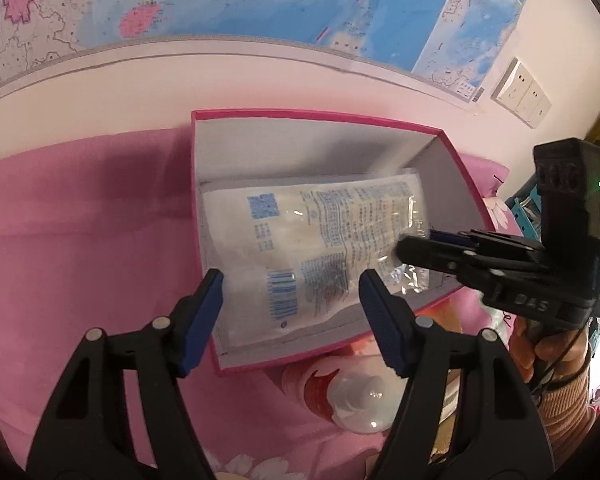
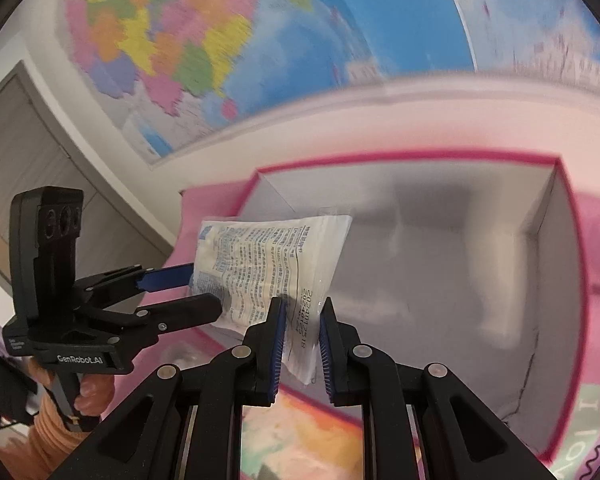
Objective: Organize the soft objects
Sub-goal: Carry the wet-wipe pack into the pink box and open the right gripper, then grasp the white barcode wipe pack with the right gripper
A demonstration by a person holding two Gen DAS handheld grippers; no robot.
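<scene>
Gaping wide, left gripper (image 1: 290, 292) jaws empty, right gripper (image 2: 302, 346) jaws narrow, barely parted around plastic packet (image 2: 268, 264) edge.

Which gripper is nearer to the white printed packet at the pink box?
Right. The right gripper has a corner of the white printed packet between its pads. The left gripper stands open at the packet's opposite edge, its fingertips just beside it.

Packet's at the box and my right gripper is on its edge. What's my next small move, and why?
Probably open the right gripper a little wider and back it out. The packet already lies inside the pink box, its edge sits only loosely between the right pads, and the left gripper is open over it, gripping nothing.
</scene>
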